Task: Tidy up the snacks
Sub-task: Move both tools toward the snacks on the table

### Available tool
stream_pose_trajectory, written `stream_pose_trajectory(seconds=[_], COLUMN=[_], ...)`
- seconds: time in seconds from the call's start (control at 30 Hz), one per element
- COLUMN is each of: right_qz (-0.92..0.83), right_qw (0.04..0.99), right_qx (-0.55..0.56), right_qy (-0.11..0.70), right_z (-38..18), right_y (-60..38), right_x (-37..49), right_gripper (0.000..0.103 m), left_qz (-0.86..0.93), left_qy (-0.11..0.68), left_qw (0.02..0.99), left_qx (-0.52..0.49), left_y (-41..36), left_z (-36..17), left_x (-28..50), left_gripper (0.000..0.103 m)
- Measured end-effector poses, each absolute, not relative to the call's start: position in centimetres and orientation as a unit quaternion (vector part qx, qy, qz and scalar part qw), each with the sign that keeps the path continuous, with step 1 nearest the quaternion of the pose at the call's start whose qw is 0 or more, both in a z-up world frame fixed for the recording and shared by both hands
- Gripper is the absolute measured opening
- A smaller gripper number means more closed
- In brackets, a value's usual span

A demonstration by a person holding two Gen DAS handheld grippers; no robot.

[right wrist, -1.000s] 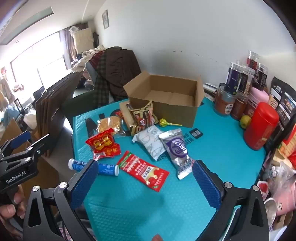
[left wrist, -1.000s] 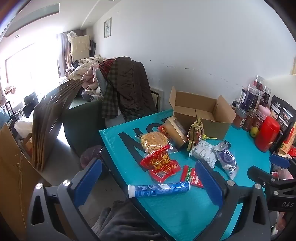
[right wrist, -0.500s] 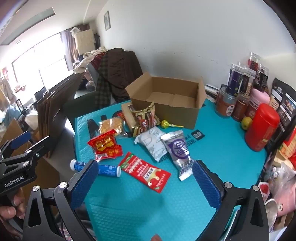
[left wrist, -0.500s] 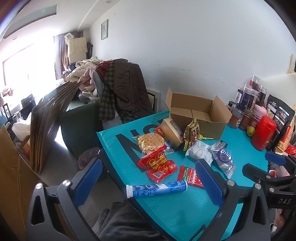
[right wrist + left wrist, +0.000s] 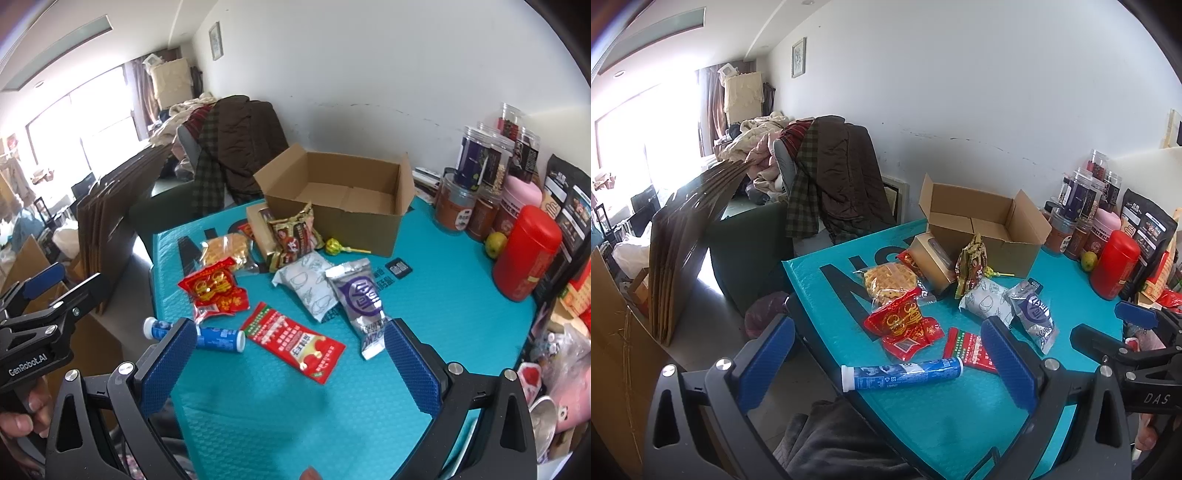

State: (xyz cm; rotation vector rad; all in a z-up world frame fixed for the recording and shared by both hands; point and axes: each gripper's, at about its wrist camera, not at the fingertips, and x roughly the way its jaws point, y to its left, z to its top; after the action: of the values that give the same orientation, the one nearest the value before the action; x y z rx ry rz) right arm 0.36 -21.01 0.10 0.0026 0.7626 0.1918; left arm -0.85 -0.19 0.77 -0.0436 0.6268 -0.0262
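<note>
- Left gripper (image 5: 886, 365) held above the near edge of the teal worktop (image 5: 1071, 288), blue-padded fingers (image 5: 1008, 362) spread wide, gripping nothing, touching nothing.
- Right gripper (image 5: 288, 365) likewise raised over the worktop, fingers (image 5: 410, 369) wide apart and empty.
- Framed between the left fingers: a blue-and-white tube (image 5: 901, 373) lying on its side at the worktop's near edge, white cap pointing off the edge.
- Just beyond the tube, a red flat sachet (image 5: 295, 341) and a crumpled red packet (image 5: 214, 291), close together but apart from both grippers.
- Toward the middle, a white printed pouch (image 5: 308, 286) and a silver-and-purple pouch (image 5: 362, 299) lying side by side, edges touching or overlapping.
- Further back, a clear bag of yellow waffle snacks (image 5: 225, 251), a small tan carton (image 5: 931, 264) and a gold-and-red bag (image 5: 291, 236) propped against it; a green lollipop (image 5: 334, 246) resting beside the box front.
- Open cardboard box (image 5: 343, 199) at the far side, flaps up, nothing visible inside.
- Red canister (image 5: 524, 251) and stacked jars (image 5: 480, 166) lined along the right side, well clear of the snacks.
</note>
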Motion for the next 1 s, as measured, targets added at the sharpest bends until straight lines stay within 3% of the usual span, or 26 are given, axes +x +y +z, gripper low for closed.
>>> stream_pose_trajectory(seconds=[1.0], right_qz=[0.101], right_qw=[0.926], right_qx=[0.003], right_qy=[0.364], right_z=[0.36], right_y=[-20.94], right_x=[0.24], right_gripper=[0.103], left_qz=[-0.028], left_qy=[0.306], left_qw=[0.951], left_qx=[-0.023], left_y=[-0.12], left_z=[0.68], left_x=[-1.41], left_gripper=[0.103])
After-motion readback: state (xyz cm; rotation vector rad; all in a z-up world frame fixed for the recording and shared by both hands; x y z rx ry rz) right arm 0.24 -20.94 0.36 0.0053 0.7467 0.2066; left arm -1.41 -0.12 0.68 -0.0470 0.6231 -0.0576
